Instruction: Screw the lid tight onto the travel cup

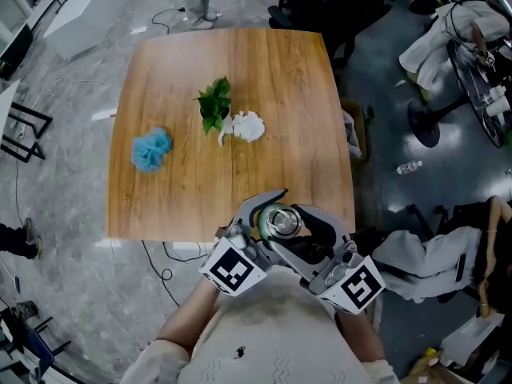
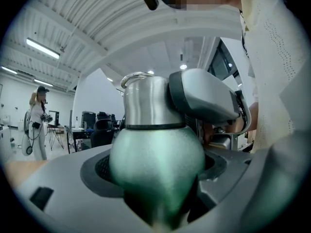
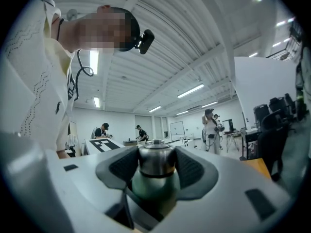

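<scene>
Cup: the cup [image 2: 155, 164] is held in the air near the person's chest, above the table's [image 1: 184, 206] near edge and touching no surface.
Lid: the steel lid [image 2: 146, 101] sits on top of the green body, with a dark seam between them. I can't tell how far it is screwed down.
Left gripper: the left gripper [image 2: 155, 174] is clenched on the cup's rounded green body.
Right gripper: the right gripper [image 3: 156, 166] is clamped on the lid, a pad on either side.
Risk, slip: the lid is smooth steel, so I'd guess the pads could skid round it instead of turning it.
Risk, body: the green part tapers, so a hard twist might squeeze it out of the left jaws.
Risk, threads: if the two grippers aren't in line, the lid could bite crooked and jam.
Risk, drop: the cup hangs at the table's edge, so a lost grip likely means the floor.
Count, task things: one cup, one lid, two grippers.
Count, on the table: one plant [image 1: 214, 102], one white lump [image 1: 246, 125] and one blue puff [image 1: 151, 149], all well apart from the cup.
</scene>
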`<state>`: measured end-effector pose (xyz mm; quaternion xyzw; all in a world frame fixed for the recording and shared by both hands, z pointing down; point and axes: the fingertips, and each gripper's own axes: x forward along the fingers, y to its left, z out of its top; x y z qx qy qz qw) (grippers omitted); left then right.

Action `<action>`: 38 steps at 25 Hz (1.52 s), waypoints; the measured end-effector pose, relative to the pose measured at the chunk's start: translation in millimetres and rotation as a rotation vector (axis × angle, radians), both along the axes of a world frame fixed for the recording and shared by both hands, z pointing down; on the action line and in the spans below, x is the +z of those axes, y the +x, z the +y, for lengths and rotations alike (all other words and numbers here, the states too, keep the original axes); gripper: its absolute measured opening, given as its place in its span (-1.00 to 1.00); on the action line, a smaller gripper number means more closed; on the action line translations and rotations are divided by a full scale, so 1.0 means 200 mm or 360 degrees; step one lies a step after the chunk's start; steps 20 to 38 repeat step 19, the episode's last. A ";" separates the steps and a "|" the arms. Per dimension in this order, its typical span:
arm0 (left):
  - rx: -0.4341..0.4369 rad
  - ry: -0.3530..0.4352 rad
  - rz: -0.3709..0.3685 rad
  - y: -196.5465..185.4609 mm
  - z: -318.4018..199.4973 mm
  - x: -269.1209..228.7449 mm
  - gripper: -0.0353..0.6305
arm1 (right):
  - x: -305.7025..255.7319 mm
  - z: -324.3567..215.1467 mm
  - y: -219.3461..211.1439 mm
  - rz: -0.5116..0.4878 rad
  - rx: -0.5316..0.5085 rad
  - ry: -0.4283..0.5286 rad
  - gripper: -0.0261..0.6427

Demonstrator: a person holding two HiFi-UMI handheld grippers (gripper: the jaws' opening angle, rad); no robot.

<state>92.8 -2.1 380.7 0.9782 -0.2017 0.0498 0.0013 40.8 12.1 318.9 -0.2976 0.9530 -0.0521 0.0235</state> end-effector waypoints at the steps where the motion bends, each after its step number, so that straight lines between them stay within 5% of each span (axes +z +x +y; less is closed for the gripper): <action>1: 0.0000 -0.0003 0.0005 0.00 0.00 0.00 0.32 | 0.01 0.00 0.00 0.0006 0.0002 -0.0004 -0.24; 38: 0.0011 -0.0016 0.0028 0.02 0.03 -0.01 0.32 | 0.01 0.03 0.02 0.0002 0.0038 -0.0013 -0.24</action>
